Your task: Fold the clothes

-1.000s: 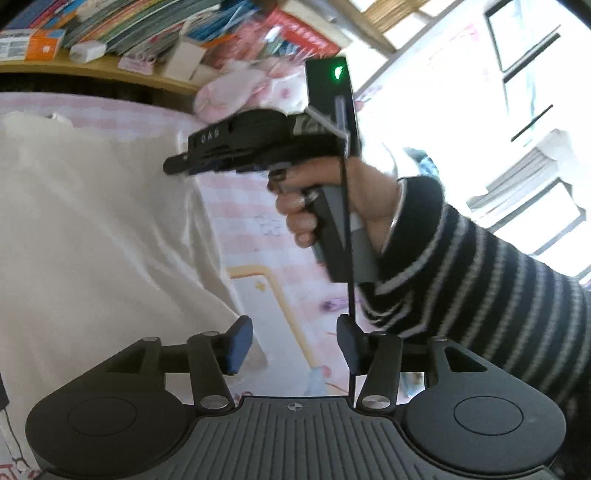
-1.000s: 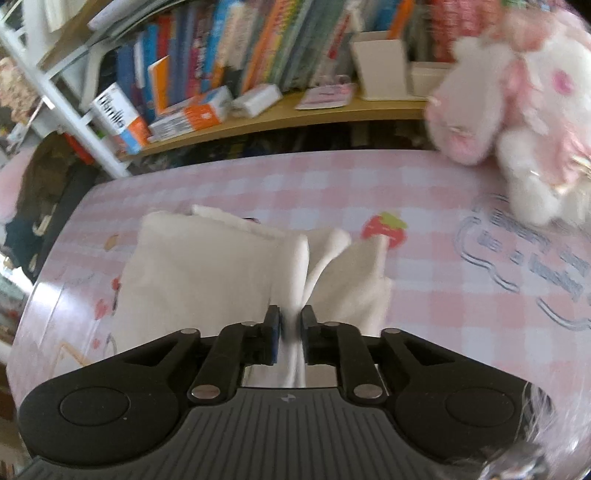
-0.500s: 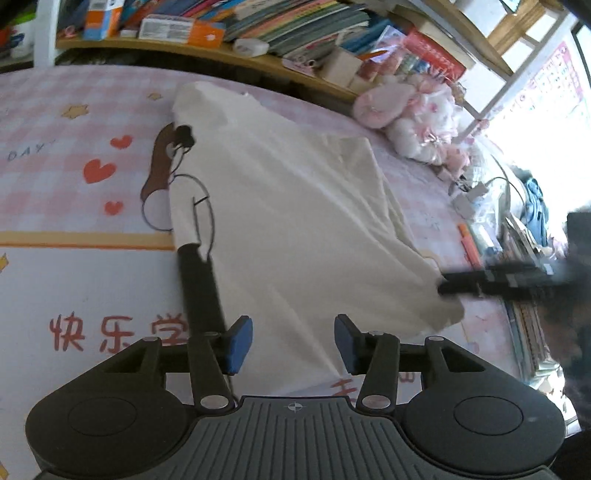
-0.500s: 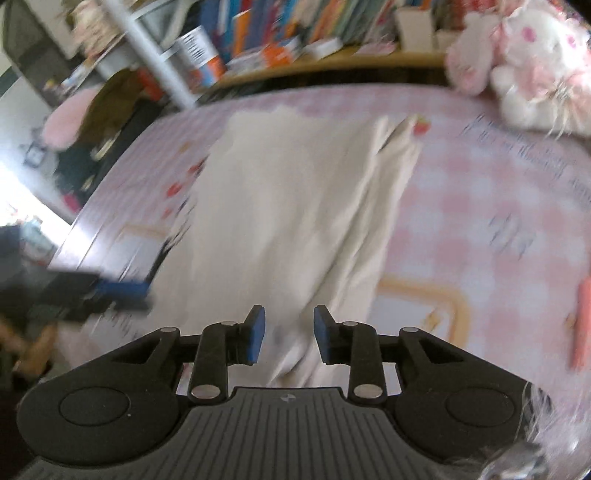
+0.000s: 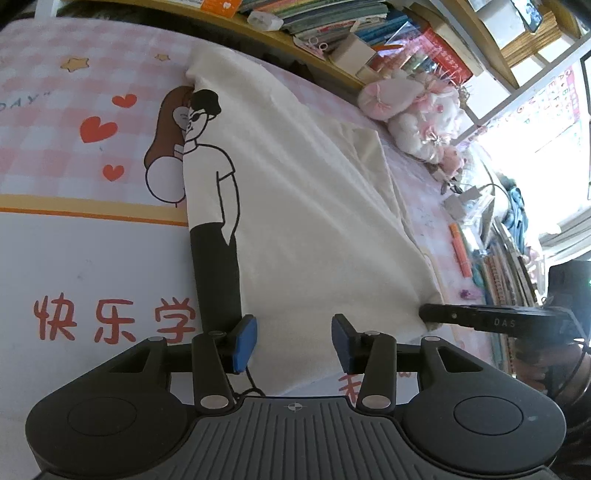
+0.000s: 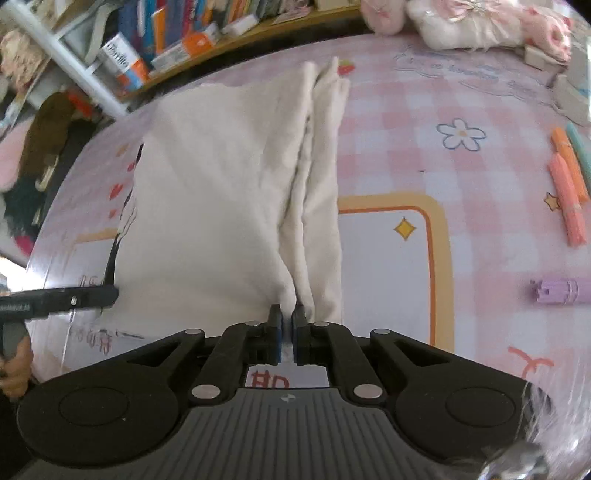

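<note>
A cream T-shirt (image 5: 314, 221) with a drawn black-and-white figure along its left edge lies partly folded on the pink checked mat. My left gripper (image 5: 293, 332) hovers over the shirt's near left hem, its jaws closing with cloth beneath them but not pinched. In the right wrist view the shirt (image 6: 214, 192) shows a long fold ridge running away from me. My right gripper (image 6: 287, 321) is shut on the near end of that ridge. Each gripper shows in the other's view: the right gripper (image 5: 428, 317) at the shirt's right corner, the left gripper (image 6: 110, 295) at its left edge.
Pink and white plush toys (image 5: 417, 107) sit at the mat's far right. Behind runs a wooden shelf (image 5: 332, 29) packed with books. Orange and pink markers (image 6: 569, 195) and a purple block (image 6: 557, 291) lie right of the shirt. The printed mat (image 6: 406, 110) surrounds it.
The left view swung from the person's other hand onto the shirt and sank closer to its hem. The right gripper drew back to the near edge, opened, then shut on the fold.
</note>
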